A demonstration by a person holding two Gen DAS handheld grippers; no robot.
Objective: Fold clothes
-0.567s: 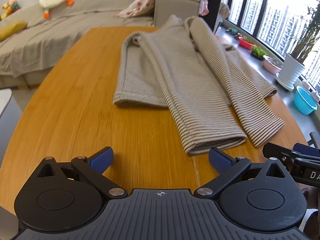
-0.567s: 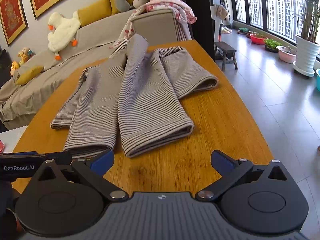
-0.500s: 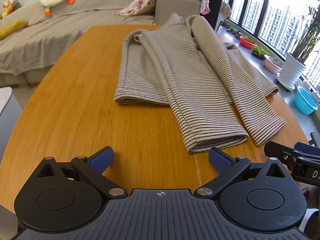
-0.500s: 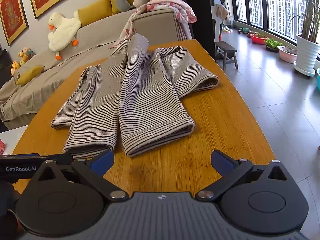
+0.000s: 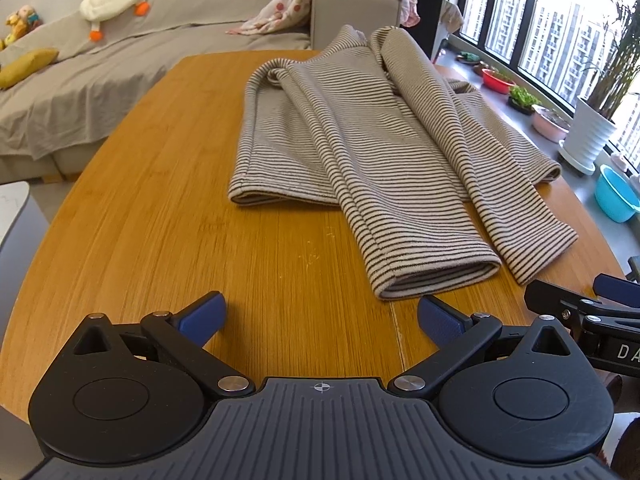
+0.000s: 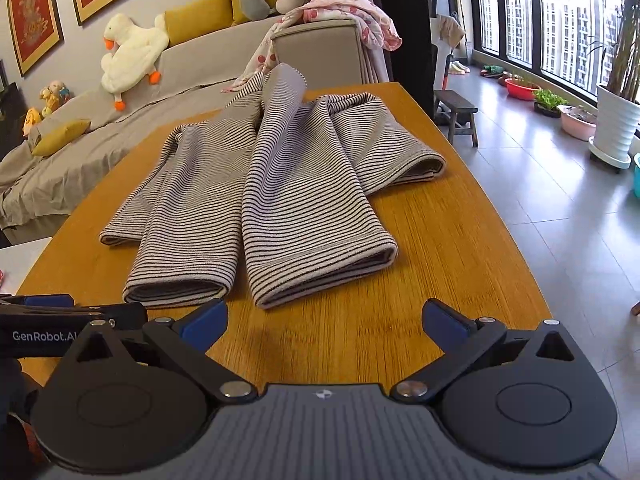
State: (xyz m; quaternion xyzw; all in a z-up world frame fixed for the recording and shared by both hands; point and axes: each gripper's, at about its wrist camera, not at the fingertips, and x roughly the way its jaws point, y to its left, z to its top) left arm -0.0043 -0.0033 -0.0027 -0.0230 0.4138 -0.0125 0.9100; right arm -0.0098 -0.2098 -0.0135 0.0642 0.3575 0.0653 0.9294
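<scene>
a: where's the work sitting?

b: the striped garment (image 5: 360,148) lies on the wooden bench (image 5: 160,200), body bunched toward the far end and 2 long sleeves running back toward us. the near cuffs (image 6: 320,272) lie side by side just ahead of both tools.

a: and the grippers?

b: left gripper (image 5: 322,316) has its jaws spread as wide as they go, nothing between them but bare wood. right gripper (image 6: 325,318) is the same, wide and empty, with the right-hand cuff just ahead of its gap. neither touches cloth.

a: how should the next step go?

b: my read is it's an approach for a first grasp. take 1 cuff per gripper, slide the lower finger under the hem so both layers are caught, then close. lift low and carry the sleeves across the body so nothing drags the pile off the far edge. the far collar end looks to overhang there, though the fisheye makes that hard to judge.

a: pose?

b: both tools hover over the near edge, side by side, each pitched down toward the bench top. the left one sits left of the cuffs, so it needs to shift right before it closes.
</scene>
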